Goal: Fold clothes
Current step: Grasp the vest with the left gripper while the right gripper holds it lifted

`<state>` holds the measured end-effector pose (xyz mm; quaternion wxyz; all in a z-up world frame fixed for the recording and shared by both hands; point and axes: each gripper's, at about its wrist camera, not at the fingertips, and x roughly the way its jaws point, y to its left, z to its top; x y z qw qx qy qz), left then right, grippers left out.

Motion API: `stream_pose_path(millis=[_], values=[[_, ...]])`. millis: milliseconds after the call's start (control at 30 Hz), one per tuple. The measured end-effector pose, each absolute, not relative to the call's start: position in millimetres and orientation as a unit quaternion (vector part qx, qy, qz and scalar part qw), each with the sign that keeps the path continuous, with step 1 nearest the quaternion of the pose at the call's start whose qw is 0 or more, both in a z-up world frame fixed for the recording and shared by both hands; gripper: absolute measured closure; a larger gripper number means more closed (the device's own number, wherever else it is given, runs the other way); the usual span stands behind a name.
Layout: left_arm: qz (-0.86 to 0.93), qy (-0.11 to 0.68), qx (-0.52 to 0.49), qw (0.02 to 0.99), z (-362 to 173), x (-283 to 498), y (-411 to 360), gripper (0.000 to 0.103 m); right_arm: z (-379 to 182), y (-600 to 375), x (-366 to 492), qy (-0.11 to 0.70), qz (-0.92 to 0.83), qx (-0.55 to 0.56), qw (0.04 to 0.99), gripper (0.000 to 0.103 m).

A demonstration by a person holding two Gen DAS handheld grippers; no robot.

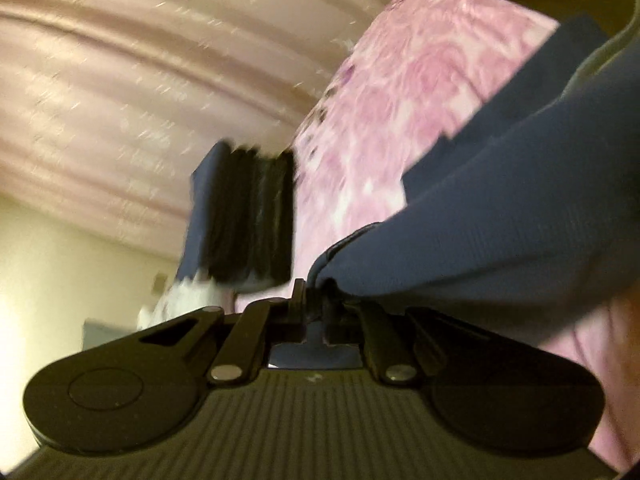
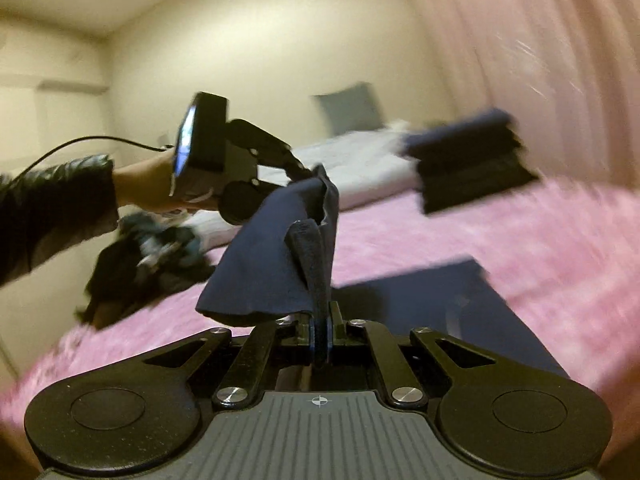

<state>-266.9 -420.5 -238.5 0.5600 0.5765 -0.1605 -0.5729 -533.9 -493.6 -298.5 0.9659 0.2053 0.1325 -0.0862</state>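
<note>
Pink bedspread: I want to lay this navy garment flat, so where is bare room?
Bare pink bedspread lies between the folded dark stack at the far edge and the navy garment in front. It is crowded at left around the crumpled dark clothes.

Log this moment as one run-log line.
left gripper: shut on navy garment | right gripper: shut on navy garment | garment: lifted over pink bedspread
</note>
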Motion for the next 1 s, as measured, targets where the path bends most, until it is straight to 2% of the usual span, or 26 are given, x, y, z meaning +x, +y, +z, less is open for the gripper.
stream_pose_path(millis=[200, 367, 400, 467, 667, 900, 933, 1000], values=[[-0.621, -0.138, 0.606, 0.477, -301.3, -315.2, -512.8, 0.096, -347.6, -545.5, -558.7, 0.158, -0.127, 0.331, 0.922, 0.100], [-0.630, -0.109, 0.630, 0.442, -344.6, -328.5, -542.4, 0.091, -359.2, -566.5, -566.4, 0.158, -0.127, 0.374, 0.905, 0.100], [-0.632, -0.102, 0.623, 0.450, -340.3, -323.8, -541.7, 0.088, -359.1, -568.5, -567.2, 0.158, -0.126, 0.376, 0.904, 0.100], [-0.640, -0.081, 0.598, 0.476, -325.0, -311.7, -539.2, 0.072, -359.9, -571.7, -568.7, 0.157, -0.124, 0.385, 0.901, 0.099], [-0.635, 0.005, 0.494, 0.594, -270.6, -262.1, -507.8, 0.064, -360.3, -567.8, -565.1, 0.152, -0.119, 0.392, 0.900, 0.099], [-0.615, 0.117, 0.465, 0.626, -284.4, -230.1, -459.0, 0.064, -359.7, -563.4, -556.3, 0.152, -0.129, 0.393, 0.897, 0.099], [-0.615, 0.126, 0.462, 0.627, -287.0, -228.2, -455.1, 0.064, -359.3, -562.8, -555.1, 0.151, -0.130, 0.395, 0.897, 0.098], [-0.623, 0.134, 0.449, 0.626, -286.9, -226.1, -454.3, 0.064, -358.3, -561.6, -552.6, 0.150, -0.133, 0.398, 0.895, 0.079]])
